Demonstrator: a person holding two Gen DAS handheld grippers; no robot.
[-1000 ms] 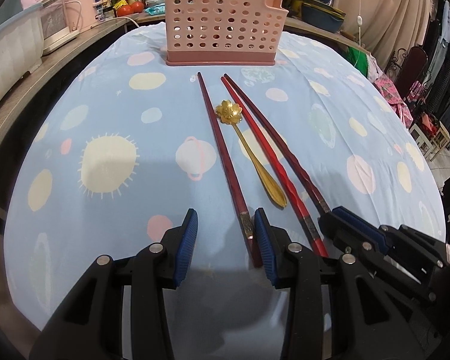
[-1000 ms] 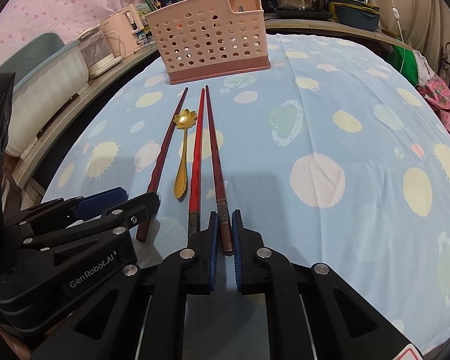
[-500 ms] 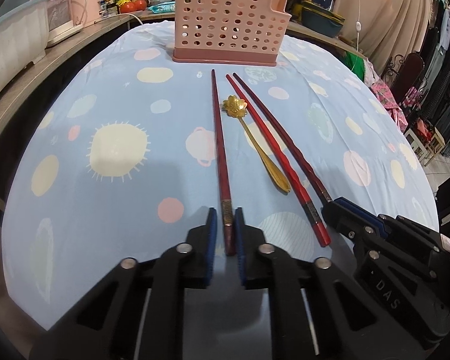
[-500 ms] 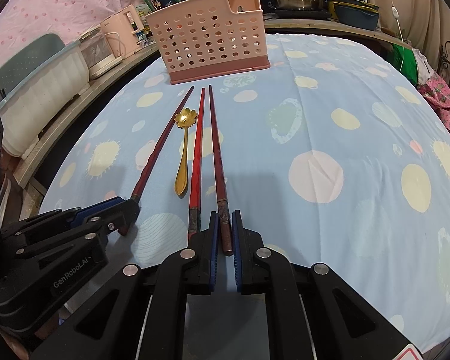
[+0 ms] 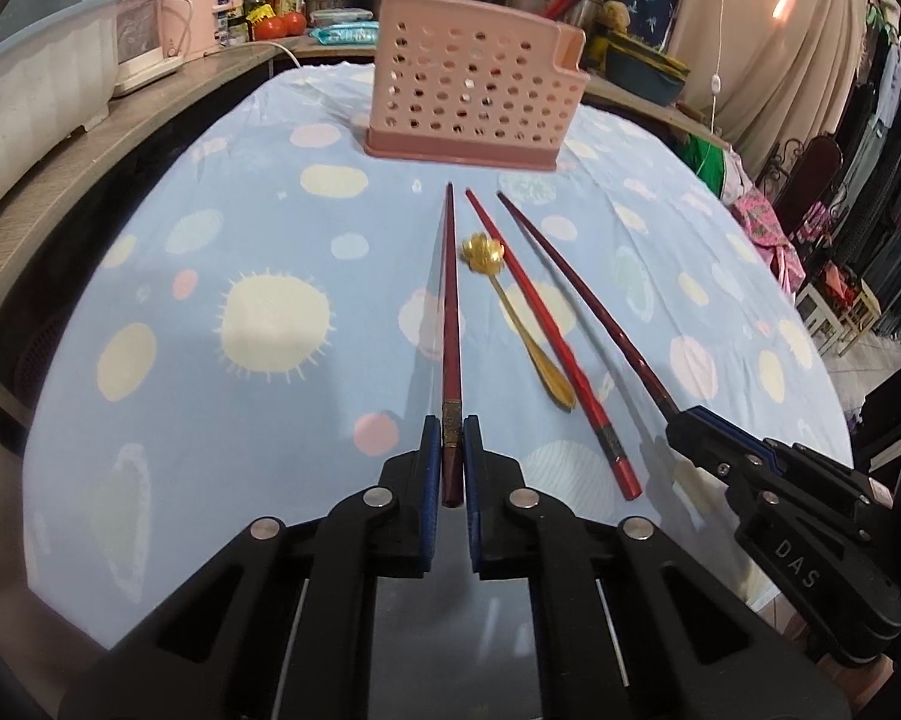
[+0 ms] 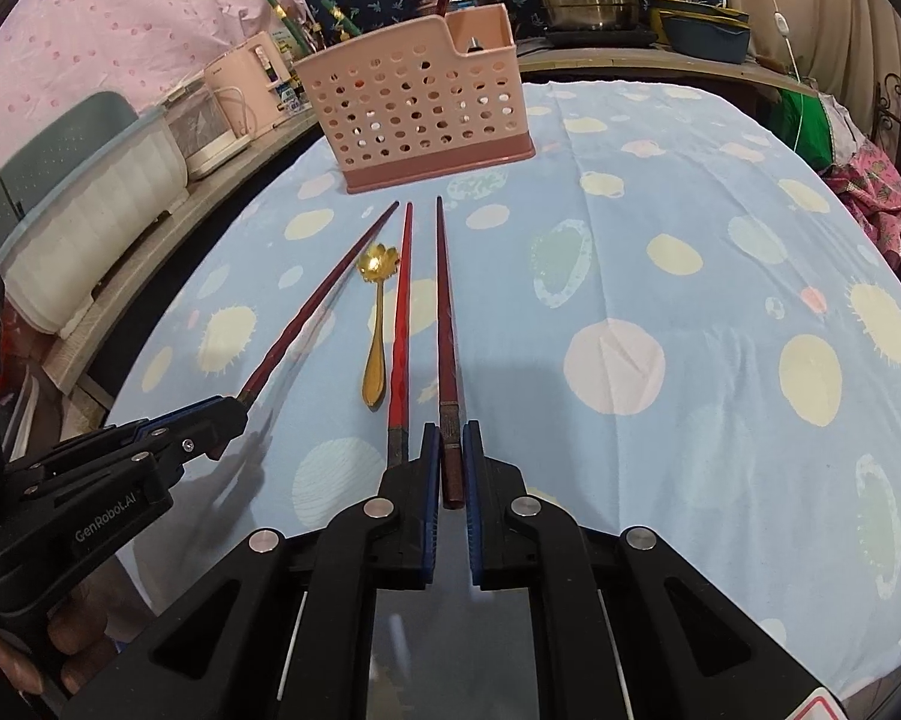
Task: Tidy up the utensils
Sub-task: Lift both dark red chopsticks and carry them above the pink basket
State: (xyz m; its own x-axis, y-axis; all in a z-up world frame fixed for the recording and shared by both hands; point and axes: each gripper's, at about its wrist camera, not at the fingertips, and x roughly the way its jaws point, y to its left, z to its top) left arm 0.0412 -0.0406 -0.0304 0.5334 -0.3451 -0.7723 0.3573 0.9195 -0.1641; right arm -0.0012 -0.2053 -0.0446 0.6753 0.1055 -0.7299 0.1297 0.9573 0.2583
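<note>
The blue spotted tablecloth [image 5: 270,324] is covering the table in front of you, and the pink perforated utensil basket [image 5: 474,102] is standing upright at its far end. Three chopsticks and a spoon are lying in a fan between you and the basket. Your left gripper [image 5: 451,462] is clamping its blue pads on the butt of the left dark chopstick [image 5: 450,312]. Your right gripper [image 6: 450,462] is pinching the end of the right dark chopstick [image 6: 447,324]. The bright red chopstick [image 6: 400,336] is lying loose between them, just beside the small gold flower spoon [image 6: 376,324].
</note>
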